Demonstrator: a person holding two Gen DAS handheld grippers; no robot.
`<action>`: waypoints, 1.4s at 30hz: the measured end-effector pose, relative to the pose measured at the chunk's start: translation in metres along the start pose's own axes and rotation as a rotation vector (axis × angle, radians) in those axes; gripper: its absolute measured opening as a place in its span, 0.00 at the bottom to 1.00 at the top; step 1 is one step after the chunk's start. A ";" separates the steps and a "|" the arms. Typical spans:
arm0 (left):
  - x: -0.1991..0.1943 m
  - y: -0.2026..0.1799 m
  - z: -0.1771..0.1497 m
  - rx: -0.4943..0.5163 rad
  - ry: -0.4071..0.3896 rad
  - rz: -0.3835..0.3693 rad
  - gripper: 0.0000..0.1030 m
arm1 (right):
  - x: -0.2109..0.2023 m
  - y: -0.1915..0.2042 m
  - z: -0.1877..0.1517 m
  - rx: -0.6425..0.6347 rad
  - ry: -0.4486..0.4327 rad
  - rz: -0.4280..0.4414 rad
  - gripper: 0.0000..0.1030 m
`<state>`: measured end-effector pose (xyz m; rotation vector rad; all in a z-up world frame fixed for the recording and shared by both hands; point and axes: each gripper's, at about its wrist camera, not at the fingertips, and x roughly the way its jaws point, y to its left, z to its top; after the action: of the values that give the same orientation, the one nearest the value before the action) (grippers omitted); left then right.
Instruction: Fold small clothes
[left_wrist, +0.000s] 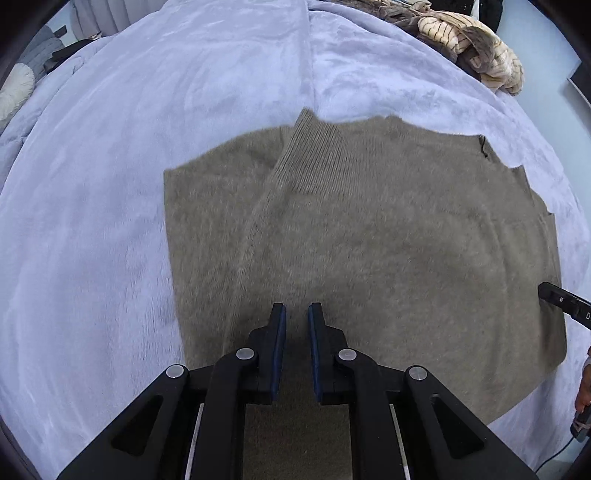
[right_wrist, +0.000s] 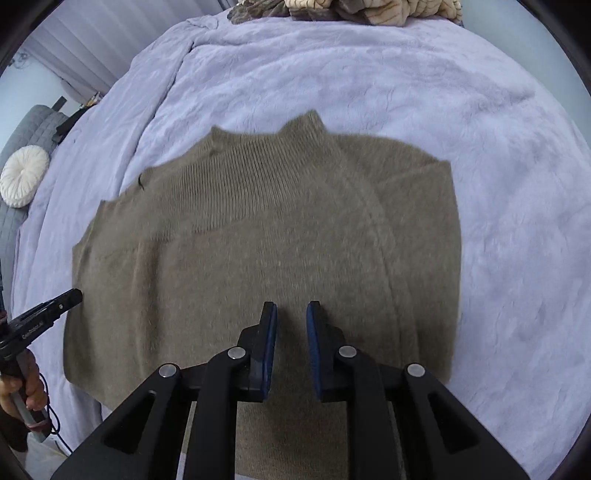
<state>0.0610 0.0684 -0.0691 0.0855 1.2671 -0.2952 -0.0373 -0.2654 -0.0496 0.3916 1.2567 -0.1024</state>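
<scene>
**Brown knit sweater, partly folded, on blanket-covered bed**

Item 1. Sweater (left_wrist: 369, 240), brown-olive fuzzy knit with a ribbed band at its far edge. It lay flat on the bed, spread across the middle of both views. Parts of the garment were folded over the body, leaving a roughly rectangular outline with a diagonal fold line running across the top layer. A small dark thread or tag showed near the ribbed edge (right_wrist: 140, 181).

Item 2. Left gripper (left_wrist: 297, 308), black with blue pads. Its fingers stood slightly apart with a narrow gap, nothing between them, poised over the near part of the sweater. Whether the tips touched the knit could not be told.

Item 3. Right gripper (right_wrist: 291, 307), same make. Fingers likewise parted a little and holding nothing, above the near middle of the sweater. Its tip also appeared at the right edge of the left wrist view.

Item 4. Blanket (left_wrist: 147, 129), pale lavender-blue plush, covering the bed beneath the sweater.

Item 5. Pile of clothes (left_wrist: 476, 44), cream and brown striped, at the far edge of the bed, well apart from the sweater.

Item 6. Round cream cushion (right_wrist: 24, 175), resting on a grey quilted seat beside the bed.
</scene>
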 end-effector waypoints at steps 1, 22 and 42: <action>-0.002 0.003 -0.006 -0.001 -0.016 -0.006 0.13 | 0.001 -0.003 -0.007 -0.008 0.000 -0.015 0.17; -0.055 0.045 -0.059 -0.098 0.004 -0.027 0.86 | -0.015 0.020 -0.109 0.266 0.129 0.474 0.57; -0.042 0.055 -0.066 -0.093 0.033 -0.266 0.16 | 0.054 0.099 -0.119 0.570 0.163 0.690 0.08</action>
<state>0.0029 0.1432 -0.0548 -0.1601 1.3239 -0.4646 -0.0992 -0.1255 -0.1076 1.3259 1.1746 0.1694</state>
